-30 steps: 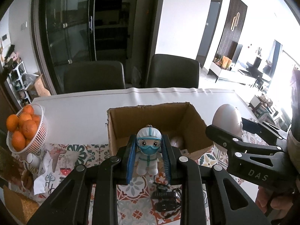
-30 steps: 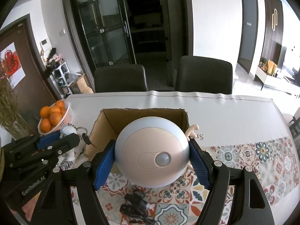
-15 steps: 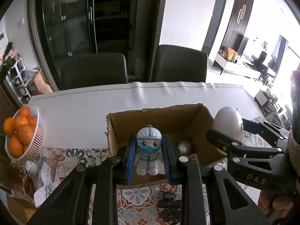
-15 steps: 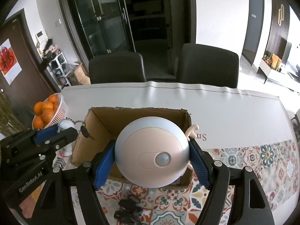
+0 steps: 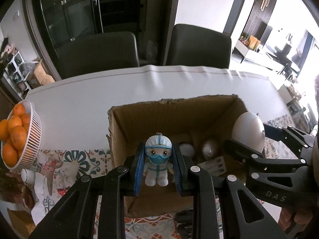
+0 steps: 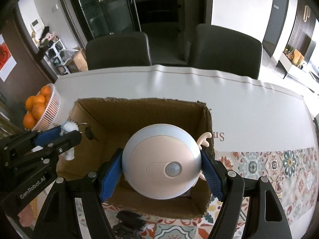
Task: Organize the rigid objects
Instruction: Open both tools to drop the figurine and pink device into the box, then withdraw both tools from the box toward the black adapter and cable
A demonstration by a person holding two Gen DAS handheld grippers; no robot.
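Jaws of the left gripper [image 5: 158,168] pinch a small masked figurine [image 5: 158,160] at frame centre; the right gripper [image 6: 161,172] clamps a round sensor lamp [image 6: 161,162], both above the open cardboard box [image 5: 151,111]. Releasing together risks the two tools knocking, since they sit close; the figurine's keychain [image 6: 84,128] might snag the box wall. Items already fill the box floor. An orange basket [image 5: 30,139] stands at left on the worktop [image 5: 79,99].

1 cardboard box [image 5: 171,117], 1 figurine [image 5: 158,159], 1 round lamp [image 6: 161,163], 2 chairs [image 5: 97,53], 1 orange basket [image 5: 30,139]
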